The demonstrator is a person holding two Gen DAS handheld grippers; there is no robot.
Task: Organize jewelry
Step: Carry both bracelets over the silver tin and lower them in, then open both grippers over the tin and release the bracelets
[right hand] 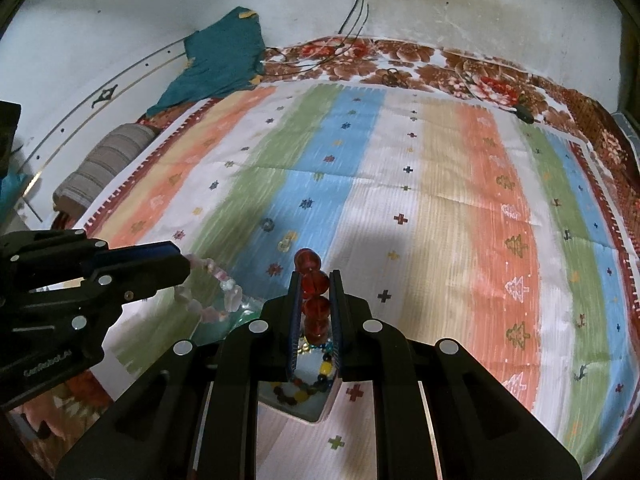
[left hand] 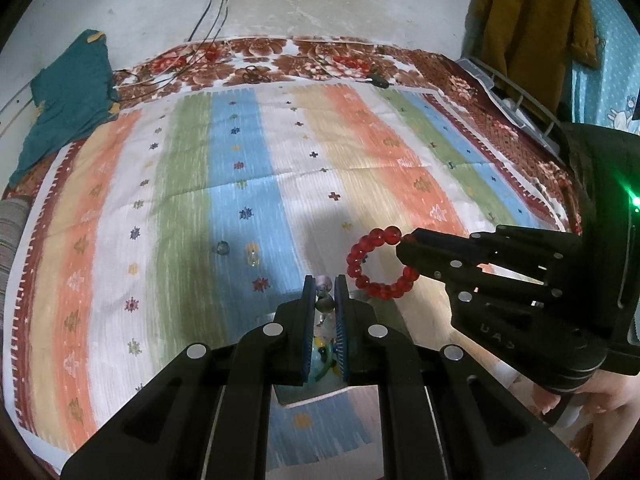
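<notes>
Above the striped cloth (right hand: 400, 200), right gripper (right hand: 316, 284) pinches a red bracelet (left hand: 378, 264); left gripper (left hand: 325, 292) pinches a pale bracelet (right hand: 216, 292). Both hang over a tray (right hand: 308, 404) of beads.

I'm in a home bedroom: a striped bedspread (left hand: 248, 184) ahead of my grippers, clothes (left hand: 532, 20) hanging beyond, right.

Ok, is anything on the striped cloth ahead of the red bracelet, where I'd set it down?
Nearly nothing. Ahead of the red bracelet in the right tongs, only two small things lie on the blue stripe: a dark piece and a yellowish piece. The left tongs with the pale bracelet stand aside.
</notes>
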